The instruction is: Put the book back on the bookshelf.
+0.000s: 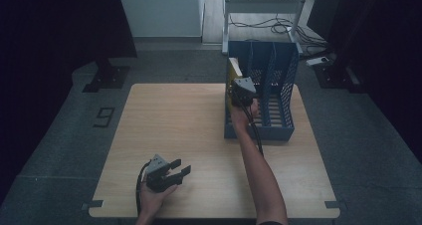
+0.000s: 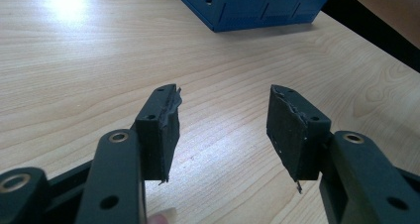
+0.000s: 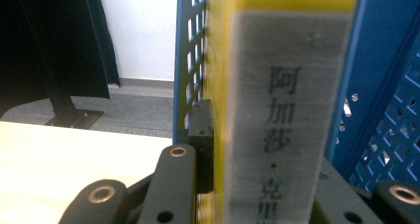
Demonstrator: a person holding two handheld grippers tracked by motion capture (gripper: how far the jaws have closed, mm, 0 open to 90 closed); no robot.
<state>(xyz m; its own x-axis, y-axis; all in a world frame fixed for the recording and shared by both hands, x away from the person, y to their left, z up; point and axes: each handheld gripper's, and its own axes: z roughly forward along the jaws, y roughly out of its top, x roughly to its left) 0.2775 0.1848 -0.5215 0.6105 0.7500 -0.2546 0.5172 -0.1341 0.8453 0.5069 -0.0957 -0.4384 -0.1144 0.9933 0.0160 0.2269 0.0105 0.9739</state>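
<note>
A yellow book (image 3: 277,100) with a grey spine label stands upright in the left slot of the blue file rack (image 1: 271,85). My right gripper (image 1: 243,93) is shut on the book's spine at the rack's left front; in the right gripper view the left jaw pad (image 3: 200,135) presses the yellow cover. The book's top (image 1: 234,68) pokes above the gripper in the high view. My left gripper (image 1: 171,172) rests open near the table's front edge, held in a hand, with bare wood between its pads (image 2: 163,130).
The wooden table (image 1: 169,125) carries the rack at its back right. Beyond it are a metal stand (image 1: 263,6), floor cables, and dark curtains on both sides. The rack's corner (image 2: 247,8) sits ahead of the left gripper.
</note>
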